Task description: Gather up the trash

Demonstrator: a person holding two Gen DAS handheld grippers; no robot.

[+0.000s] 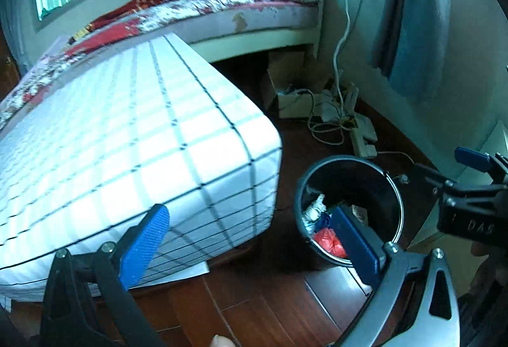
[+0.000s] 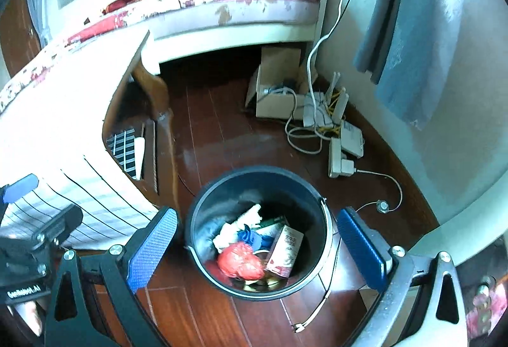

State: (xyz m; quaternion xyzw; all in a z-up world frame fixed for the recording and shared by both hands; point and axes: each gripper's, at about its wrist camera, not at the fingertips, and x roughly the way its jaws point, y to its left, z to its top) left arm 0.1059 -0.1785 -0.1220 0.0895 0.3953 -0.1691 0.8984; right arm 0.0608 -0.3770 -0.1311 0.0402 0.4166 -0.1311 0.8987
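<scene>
- Hovering my right gripper [image 2: 257, 251] straight over the trash bin [image 2: 320, 277] on the wooden floor [image 2: 222, 131], I am holding its fingers spread wide with nothing between them, one on each side of the rim.
- Holding my left gripper [image 1: 254, 245] just as wide apart and unloaded, I am keeping the bin ahead and to its right, beside the checked mattress [image 1: 127, 140].
- Judging by this, my right is sitting nearer the bin, which is already carrying a red bag [image 2: 241, 261] and a carton [image 2: 284, 251].
</scene>
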